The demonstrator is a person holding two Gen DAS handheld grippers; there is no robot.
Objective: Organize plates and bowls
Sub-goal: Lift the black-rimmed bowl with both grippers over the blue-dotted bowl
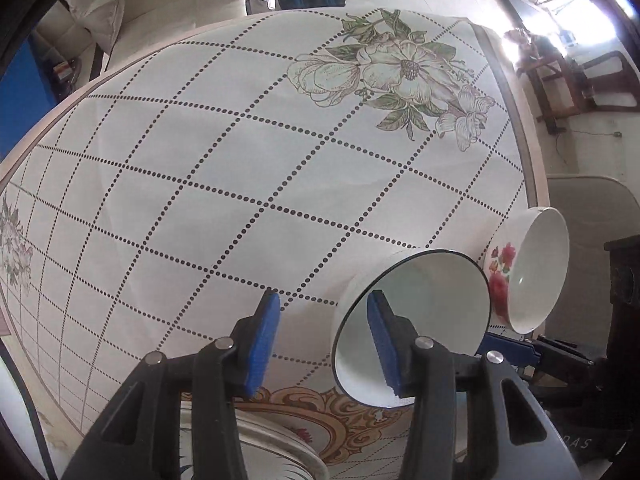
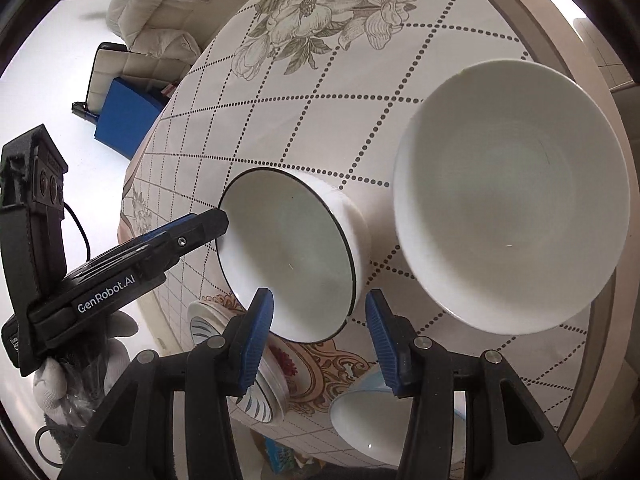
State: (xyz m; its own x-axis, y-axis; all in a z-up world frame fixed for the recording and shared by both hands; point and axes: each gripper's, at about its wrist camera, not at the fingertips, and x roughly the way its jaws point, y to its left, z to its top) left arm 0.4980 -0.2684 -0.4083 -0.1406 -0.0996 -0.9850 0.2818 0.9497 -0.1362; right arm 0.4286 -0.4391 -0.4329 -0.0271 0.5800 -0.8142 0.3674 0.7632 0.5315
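Left gripper (image 1: 320,340) spread wide, right pad sitting inside the black-rimmed bowl (image 1: 416,324), other pad out over the cloth, nothing pinched. Right gripper (image 2: 318,338) also gaping, holding nothing, hovering just short of that same bowl. Big white bowl (image 2: 512,200) just beside it, near the desk (image 2: 560,40) edge. Striped plate (image 2: 256,396) and small blue-rimmed bowl (image 2: 360,416) down at the near edge.

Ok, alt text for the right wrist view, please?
The open right gripper hovers before a black-rimmed white bowl on a floral tablecloth, the left gripper touching that bowl's rim. A larger white bowl sits to the right, with plates nearer the camera.
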